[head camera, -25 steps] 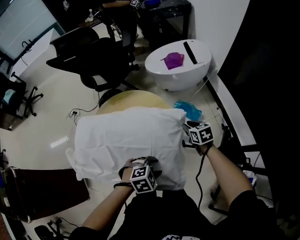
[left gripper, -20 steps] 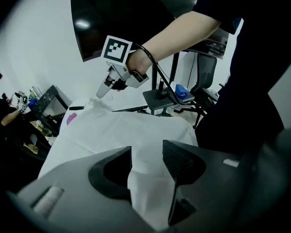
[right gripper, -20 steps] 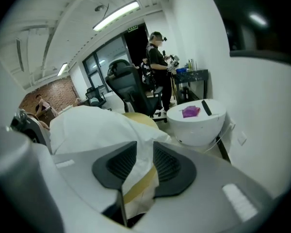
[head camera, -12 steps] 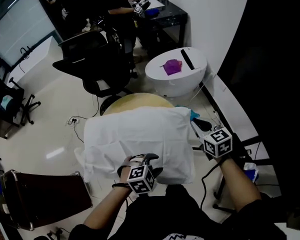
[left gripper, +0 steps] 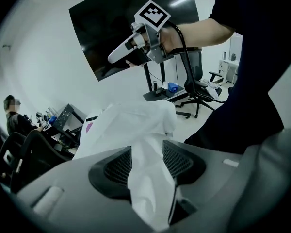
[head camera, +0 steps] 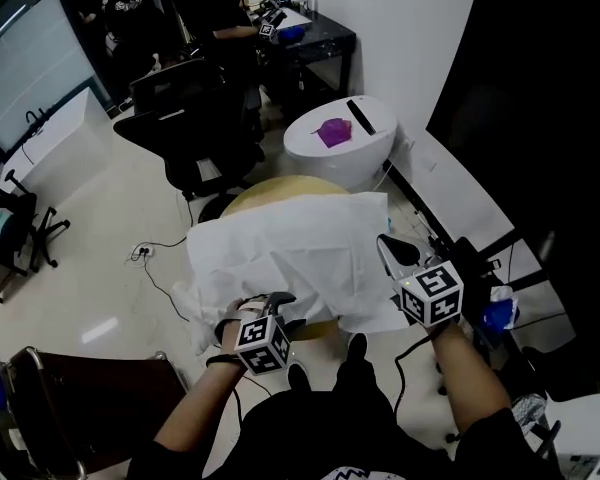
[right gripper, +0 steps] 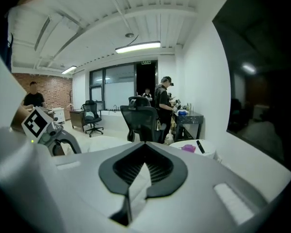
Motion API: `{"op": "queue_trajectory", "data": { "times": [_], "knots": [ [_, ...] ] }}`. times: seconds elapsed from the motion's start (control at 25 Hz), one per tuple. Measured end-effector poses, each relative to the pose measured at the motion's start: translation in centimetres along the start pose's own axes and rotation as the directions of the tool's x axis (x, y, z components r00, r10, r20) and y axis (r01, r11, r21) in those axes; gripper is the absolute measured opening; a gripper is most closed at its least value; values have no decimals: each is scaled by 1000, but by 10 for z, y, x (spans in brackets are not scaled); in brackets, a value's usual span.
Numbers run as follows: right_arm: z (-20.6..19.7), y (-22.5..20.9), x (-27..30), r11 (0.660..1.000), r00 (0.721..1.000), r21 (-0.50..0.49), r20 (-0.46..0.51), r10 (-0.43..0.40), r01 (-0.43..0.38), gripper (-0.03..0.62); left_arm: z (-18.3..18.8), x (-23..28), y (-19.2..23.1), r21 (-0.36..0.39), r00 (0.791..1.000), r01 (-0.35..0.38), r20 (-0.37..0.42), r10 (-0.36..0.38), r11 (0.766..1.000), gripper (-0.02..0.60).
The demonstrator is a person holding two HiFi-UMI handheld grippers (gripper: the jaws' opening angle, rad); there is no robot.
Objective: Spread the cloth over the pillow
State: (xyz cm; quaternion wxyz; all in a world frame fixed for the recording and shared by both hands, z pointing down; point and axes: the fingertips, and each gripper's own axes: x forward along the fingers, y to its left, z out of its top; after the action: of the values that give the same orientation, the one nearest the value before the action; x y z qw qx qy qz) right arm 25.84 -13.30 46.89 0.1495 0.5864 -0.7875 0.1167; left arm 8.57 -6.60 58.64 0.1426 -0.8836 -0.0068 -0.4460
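The left gripper (left gripper: 146,152) is clenched on a bunched fold of the white cloth (left gripper: 136,123), which billows out ahead of its jaws. The right gripper (right gripper: 144,154) has just been closing and now pinches a thin edge of the cloth. The sheet hangs between the two grippers, above a round tan surface (head camera: 280,190).

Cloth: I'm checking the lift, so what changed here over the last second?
The right tool has just been closing its jaws and now pinches an edge of the cloth. Both tools rose, lifting its near side; the left tool kept its grip. The white side table stayed put.
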Motion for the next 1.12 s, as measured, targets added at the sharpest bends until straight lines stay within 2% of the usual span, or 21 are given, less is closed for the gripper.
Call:
{"op": "queue_trajectory", "data": {
  "times": [0.2, 0.36, 0.52, 0.68, 0.8, 0.92, 1.04, 1.12],
  "knots": [
    [1, 51, -15, 996, 999, -85, -9, 34, -35, 6, -27, -10, -14, -25, 1000, -17, -20, 16, 1000, 190],
    [-7, 82, -24, 990, 997, -116, -17, 74, -75, 6, -46, -2, -27, -5, 996, -41, -84, 41, 999, 183],
    [-30, 105, -25, 985, 990, -108, -50, 128, -133, 6, -68, 10, -42, 5, 986, -83, -148, 83, 997, 183],
    [-69, 117, -22, 969, 979, -170, -126, 158, -179, 6, -88, 29, -55, 50, 968, -106, -223, 114, 993, 178],
    [-107, 117, -15, 961, 966, -198, -207, 153, -194, 6, -109, 42, -59, 122, 938, -124, -310, 157, 985, 150],
    [-136, 110, -10, 966, 953, -176, -268, 139, -191, 6, -126, 46, -66, 154, 911, -78, -390, 133, 985, 88],
    [-153, 103, -7, 975, 945, -130, -298, 134, -179, 6, -127, 44, -64, 141, 909, -103, -388, 151, 985, 0],
    [-158, 100, -7, 977, 944, -121, -304, 130, -174, 6, -124, 40, -64, 121, 914, -127, -370, 164, 984, 0]
  ]
}}
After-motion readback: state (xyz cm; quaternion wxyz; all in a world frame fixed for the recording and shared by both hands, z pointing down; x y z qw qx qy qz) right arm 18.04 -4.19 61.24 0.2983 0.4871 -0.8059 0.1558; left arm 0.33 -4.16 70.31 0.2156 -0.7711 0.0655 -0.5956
